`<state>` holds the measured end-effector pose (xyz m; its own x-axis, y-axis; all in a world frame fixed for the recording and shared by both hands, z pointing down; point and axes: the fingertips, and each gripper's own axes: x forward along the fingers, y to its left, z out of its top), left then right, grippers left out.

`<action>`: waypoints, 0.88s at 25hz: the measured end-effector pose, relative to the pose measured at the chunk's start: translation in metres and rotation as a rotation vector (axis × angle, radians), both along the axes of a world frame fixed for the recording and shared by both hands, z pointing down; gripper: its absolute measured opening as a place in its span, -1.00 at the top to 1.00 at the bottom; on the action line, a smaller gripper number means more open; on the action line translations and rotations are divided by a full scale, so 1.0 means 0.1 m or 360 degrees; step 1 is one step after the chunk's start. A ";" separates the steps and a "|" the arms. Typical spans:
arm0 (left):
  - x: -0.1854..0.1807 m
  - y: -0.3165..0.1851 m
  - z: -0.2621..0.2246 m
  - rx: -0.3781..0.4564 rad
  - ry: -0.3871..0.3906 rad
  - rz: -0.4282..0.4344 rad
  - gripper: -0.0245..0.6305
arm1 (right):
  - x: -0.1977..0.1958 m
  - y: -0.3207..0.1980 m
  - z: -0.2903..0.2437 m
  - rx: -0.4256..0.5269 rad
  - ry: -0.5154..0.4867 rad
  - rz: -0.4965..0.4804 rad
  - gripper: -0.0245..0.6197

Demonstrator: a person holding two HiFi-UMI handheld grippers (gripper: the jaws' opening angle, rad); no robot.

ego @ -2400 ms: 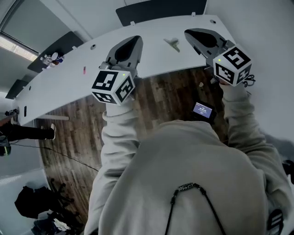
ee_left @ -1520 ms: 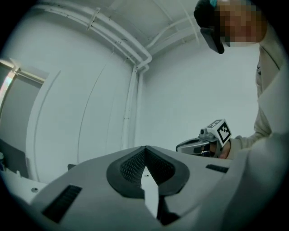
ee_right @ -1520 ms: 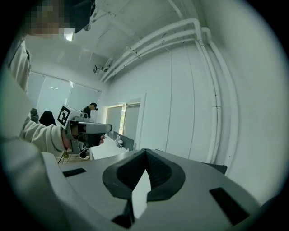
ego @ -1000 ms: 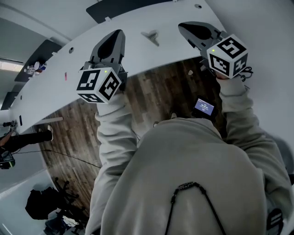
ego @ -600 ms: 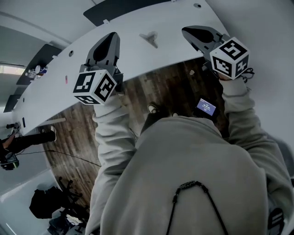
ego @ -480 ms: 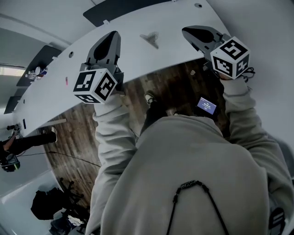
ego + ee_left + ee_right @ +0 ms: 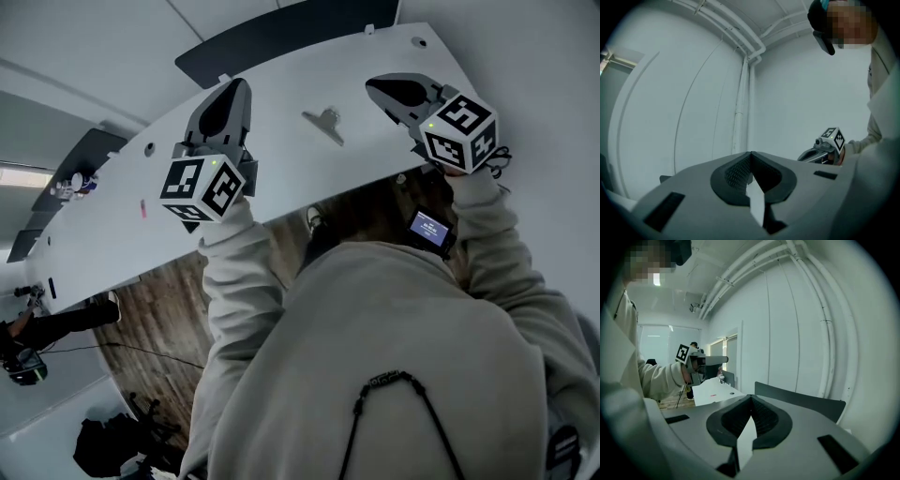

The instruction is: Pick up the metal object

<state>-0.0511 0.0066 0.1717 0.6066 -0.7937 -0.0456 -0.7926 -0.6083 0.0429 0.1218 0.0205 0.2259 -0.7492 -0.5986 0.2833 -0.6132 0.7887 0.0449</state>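
- A long white table (image 7: pixel 291 164) runs across the head view from its lower left end to its upper right corner; round holes dot its top
- A person in a pale hooded top (image 7: pixel 394 356) stands at the table's near edge, both sleeves reaching forward over it
- A dark wood floor (image 7: pixel 159 319) shows below the near edge, on the left
- A dark panel (image 7: pixel 281 37) lies just beyond the table's far edge
- The left gripper (image 7: pixel 236 87) hangs over the middle of the table, pointing toward the far edge; its own view shows the jaws pressed together with nothing between them
- The right gripper (image 7: pixel 377 86) hangs near the table's right end, its marker cube toward the person; its jaws are likewise closed tip to tip and empty
- A small device with a lit screen (image 7: pixel 429 228) sits below the right sleeve, off the table's near edge
- The metal object (image 7: pixel 323 122), a small grey clip-like piece, lies on the tabletop between the two grippers, about midway between far and near edges, touching neither
- A tiny red mark (image 7: pixel 142 208) sits on the table toward its left end
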 end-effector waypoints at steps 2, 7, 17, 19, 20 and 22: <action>-0.11 -0.34 -0.01 -0.0022 0.0003 0.0018 0.91 | -0.09 -0.27 0.01 -0.0028 0.0034 0.0020 0.86; -0.35 -1.16 0.16 -0.0076 0.0004 0.0087 0.91 | -0.31 -0.99 0.16 -0.0101 -0.0002 0.0095 0.86; -0.62 -2.45 0.56 -0.0199 -0.0052 0.0294 0.91 | -0.72 -2.25 0.14 -0.0251 -0.0182 0.0202 0.86; -0.65 -2.75 0.61 -0.0246 -0.0023 0.0328 0.91 | -0.76 -2.54 0.12 -0.0269 -0.0136 0.0243 0.86; -0.66 -2.87 0.62 -0.0263 -0.0019 0.0339 0.91 | -0.78 -2.65 0.12 -0.0279 -0.0115 0.0252 0.86; -0.67 -2.96 0.68 -0.0278 -0.0045 0.0348 0.91 | -0.81 -2.77 0.11 -0.0292 -0.0106 0.0241 0.86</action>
